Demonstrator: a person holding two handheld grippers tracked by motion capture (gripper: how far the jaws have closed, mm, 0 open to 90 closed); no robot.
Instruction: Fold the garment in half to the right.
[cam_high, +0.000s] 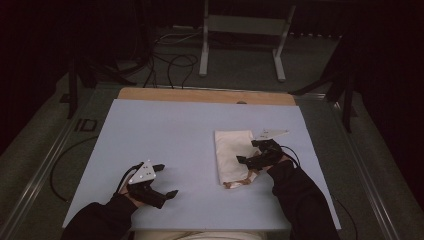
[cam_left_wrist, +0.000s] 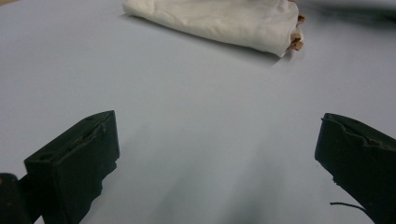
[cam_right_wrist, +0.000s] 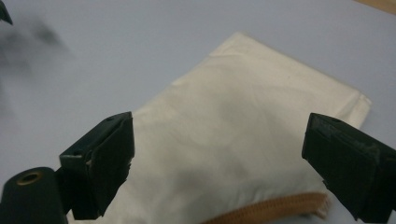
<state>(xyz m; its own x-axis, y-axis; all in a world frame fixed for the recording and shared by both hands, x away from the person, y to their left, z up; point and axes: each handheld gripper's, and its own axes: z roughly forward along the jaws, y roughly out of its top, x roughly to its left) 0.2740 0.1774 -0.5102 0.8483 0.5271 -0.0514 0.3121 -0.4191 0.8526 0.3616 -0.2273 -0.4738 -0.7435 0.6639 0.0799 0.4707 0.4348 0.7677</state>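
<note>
The left gripper (cam_high: 165, 181) sat low at the near left, jaws spread wide. The right gripper (cam_high: 248, 151) reached in from the right, jaws also wide apart.

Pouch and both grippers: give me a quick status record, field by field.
pouch: cream cloth pouch with a brown zip edge, flat on the mat, right of centre
right gripper: open, over the pouch's near end, jaws either side, not closed on it
left gripper: open, over bare mat, apart from the pouch
zip: open or closed cannot be told
</note>
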